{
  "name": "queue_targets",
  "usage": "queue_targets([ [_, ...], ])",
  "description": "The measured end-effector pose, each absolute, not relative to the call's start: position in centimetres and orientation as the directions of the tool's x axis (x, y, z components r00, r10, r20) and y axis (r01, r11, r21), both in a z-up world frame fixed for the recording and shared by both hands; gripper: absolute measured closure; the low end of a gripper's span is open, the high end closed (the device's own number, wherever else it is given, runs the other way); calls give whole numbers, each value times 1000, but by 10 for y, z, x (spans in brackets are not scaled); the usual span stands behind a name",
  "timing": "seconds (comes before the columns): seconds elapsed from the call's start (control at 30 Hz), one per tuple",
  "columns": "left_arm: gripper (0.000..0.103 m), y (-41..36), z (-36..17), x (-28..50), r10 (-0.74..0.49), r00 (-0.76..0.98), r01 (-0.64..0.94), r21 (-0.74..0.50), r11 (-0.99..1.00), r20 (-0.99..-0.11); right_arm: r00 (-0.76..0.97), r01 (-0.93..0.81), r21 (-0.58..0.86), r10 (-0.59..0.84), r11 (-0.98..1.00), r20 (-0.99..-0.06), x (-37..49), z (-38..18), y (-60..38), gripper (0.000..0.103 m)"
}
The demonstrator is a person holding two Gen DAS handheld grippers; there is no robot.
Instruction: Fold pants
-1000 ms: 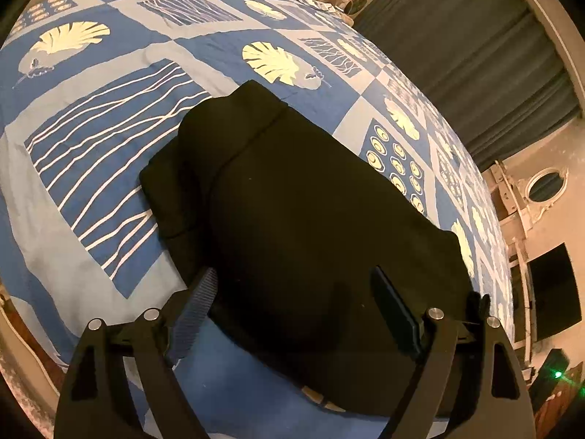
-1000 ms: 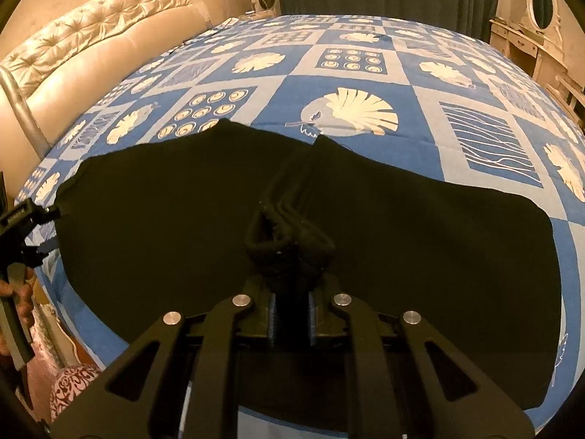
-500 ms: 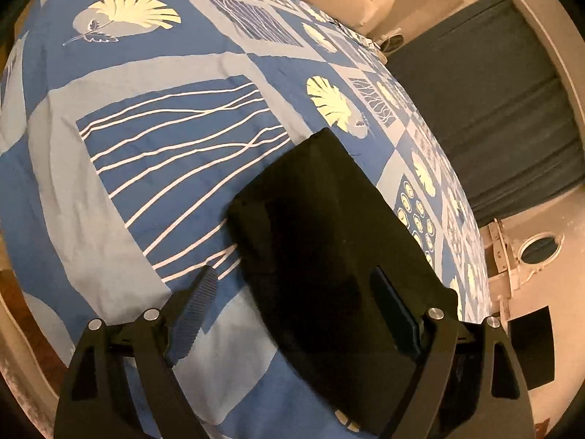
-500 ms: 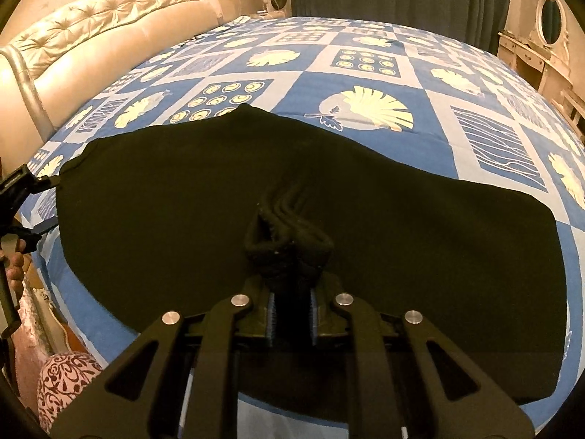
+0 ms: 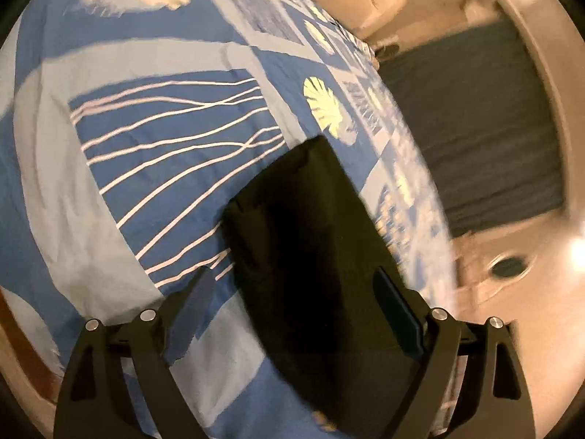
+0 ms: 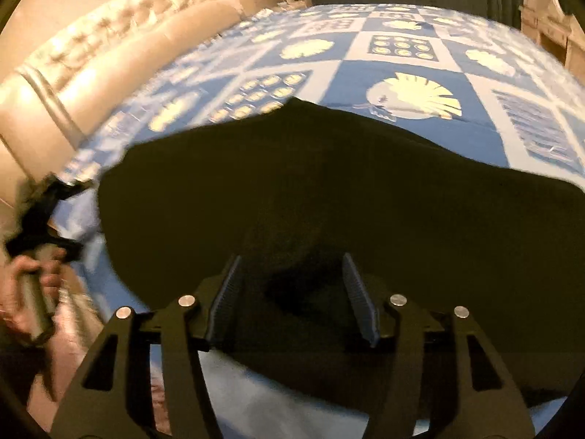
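Right wrist view: the right hand-held gripper (image 6: 292,292), its jaws just opening, stands spread over black pants (image 6: 329,190) on the bed (image 6: 413,55); the left hand-held gripper (image 5: 292,300) is spread too.

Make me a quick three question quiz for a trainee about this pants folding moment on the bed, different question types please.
1. True or false: the right gripper is clamped on a bunch of the black pants.
2. Multiple choice: the pants lie on A) a bare wooden floor, B) a blue patterned bedspread, C) a white towel.
3. Short answer: how do the jaws of the left gripper stand?

Key
1. False. Its jaws have just been opening; the fabric lies between the pads but is not pinched.
2. B.
3. Wide apart, gripping nothing, with the edge of the pants below them.
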State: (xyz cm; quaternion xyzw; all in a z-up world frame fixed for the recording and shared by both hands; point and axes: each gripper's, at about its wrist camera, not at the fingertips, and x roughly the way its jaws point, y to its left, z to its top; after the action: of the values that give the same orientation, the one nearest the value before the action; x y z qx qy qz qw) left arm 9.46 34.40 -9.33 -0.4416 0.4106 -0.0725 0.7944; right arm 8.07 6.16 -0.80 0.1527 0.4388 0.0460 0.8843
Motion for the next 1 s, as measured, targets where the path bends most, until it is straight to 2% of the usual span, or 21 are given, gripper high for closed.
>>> queue_targets([
  [0.07, 16, 355, -100, 94, -518, 668, -271, -822, 500, -535, 619, 46, 354, 252, 934, -744, 72, -2, 59, 46],
  [0.23, 16, 344, -98, 103, -578, 655, -251, -861, 442, -488, 612, 65, 442, 314, 895, -726, 49, 0, 46, 44],
  [0.43, 16, 336, -104, 122, -570, 654, -283, -859, 426, -498, 591, 102, 491, 344, 865, -729, 26, -11, 38, 43],
  [0.53, 16, 342, -103, 115, -561, 695, -268, -886, 379, -450, 587, 114, 510, 357, 852, -727, 17, -13, 35, 42],
  [0.67, 16, 346, -105, 104, -506, 715, -305, -866, 397, -483, 592, 123, 525, 362, 842, -720, 10, -14, 31, 42],
  [0.8, 14, 325, -95, 121, -473, 659, -307, -783, 541, -585, 591, 127, 537, 371, 834, -716, 10, -16, 30, 41],
  [0.9, 14, 316, -91, 132, -480, 668, -270, -786, 556, -568, 592, 126, 538, 372, 834, -715, 9, -15, 30, 41],
  [0.97, 24, 317, -93, 134, -483, 678, -283, -803, 525, -555, 596, 126, 539, 370, 833, -712, 9, -15, 29, 41],
  [1.0, 39, 318, -94, 135, -486, 671, -299, -804, 514, -560, 600, 127, 537, 366, 834, -711, 8, -14, 28, 41],
])
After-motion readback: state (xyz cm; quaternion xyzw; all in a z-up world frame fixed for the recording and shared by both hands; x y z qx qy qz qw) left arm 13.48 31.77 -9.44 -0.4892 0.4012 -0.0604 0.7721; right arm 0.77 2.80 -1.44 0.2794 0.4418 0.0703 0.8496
